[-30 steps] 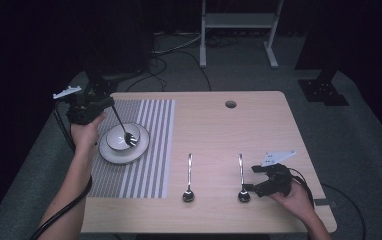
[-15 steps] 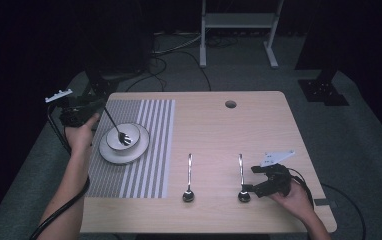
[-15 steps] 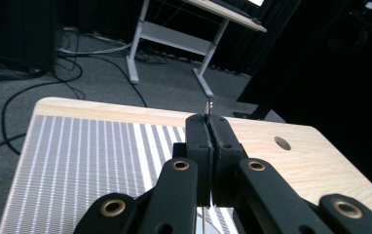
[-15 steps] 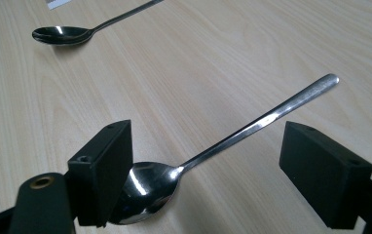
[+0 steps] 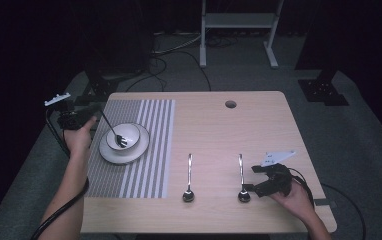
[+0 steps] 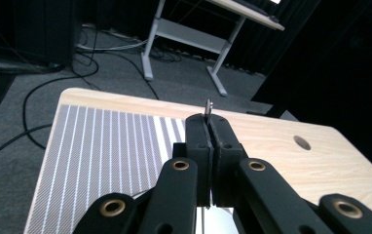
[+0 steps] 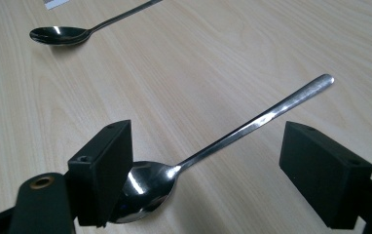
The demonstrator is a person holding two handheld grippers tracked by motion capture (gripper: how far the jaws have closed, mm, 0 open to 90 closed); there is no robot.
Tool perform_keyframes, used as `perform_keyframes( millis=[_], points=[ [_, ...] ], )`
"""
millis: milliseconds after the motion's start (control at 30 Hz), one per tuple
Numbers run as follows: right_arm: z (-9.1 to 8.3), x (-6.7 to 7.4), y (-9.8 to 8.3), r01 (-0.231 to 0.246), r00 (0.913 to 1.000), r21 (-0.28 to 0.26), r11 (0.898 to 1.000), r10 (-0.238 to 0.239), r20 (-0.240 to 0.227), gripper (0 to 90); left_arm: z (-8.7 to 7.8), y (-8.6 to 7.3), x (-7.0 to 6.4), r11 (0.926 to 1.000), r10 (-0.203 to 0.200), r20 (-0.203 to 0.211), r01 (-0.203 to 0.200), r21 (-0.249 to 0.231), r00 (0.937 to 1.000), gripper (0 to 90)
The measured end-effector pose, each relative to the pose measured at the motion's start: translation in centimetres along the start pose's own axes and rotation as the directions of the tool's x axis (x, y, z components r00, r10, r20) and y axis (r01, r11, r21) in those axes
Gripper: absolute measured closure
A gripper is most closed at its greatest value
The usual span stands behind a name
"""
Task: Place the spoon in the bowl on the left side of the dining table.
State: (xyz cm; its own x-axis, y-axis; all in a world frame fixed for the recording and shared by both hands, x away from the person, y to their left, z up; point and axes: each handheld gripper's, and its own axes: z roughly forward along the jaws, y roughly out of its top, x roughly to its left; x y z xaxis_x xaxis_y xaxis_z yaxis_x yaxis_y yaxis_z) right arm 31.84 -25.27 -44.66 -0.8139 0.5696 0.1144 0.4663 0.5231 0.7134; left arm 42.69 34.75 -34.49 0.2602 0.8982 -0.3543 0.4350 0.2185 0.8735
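Since the earlier frame the fork (image 5: 110,131) has tipped over and slid leftward: the left tongs (image 5: 88,116) carried its handle out toward the left edge of the surface (image 5: 259,125) and lower, so the tines now rest inside the bowl (image 5: 129,134) while the handle slants up and to the left. Those tongs are clamped tight on the handle tip, which pokes out above the closed jaws in the left gripper view. The bowl sits on a plate (image 5: 106,152) on the striped placemat (image 5: 144,165).

The grip is at the very end of a thin handle, so the fork could swivel or slip free, and tines dragging in the bowl might shove it across the plate.

At the near right, the right tongs (image 5: 249,188) stand open astride the right spoon (image 7: 184,163); one pad nearly touches the spoon's bowl, so a nudge could skid it. The other spoon (image 5: 189,179) lies to its left.
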Motion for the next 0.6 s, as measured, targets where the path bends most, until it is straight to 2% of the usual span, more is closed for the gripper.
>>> perform_keyframes(
  millis=[600],
  points=[
    [0.0,0.0,-0.1,-0.001,1.0000,0.007,1.000,0.001,-0.002,18.7,0.1,-1.9,1.9,0.9992,-0.036,-0.051,0.037,0.015,0.9981,88.7]
  ],
)
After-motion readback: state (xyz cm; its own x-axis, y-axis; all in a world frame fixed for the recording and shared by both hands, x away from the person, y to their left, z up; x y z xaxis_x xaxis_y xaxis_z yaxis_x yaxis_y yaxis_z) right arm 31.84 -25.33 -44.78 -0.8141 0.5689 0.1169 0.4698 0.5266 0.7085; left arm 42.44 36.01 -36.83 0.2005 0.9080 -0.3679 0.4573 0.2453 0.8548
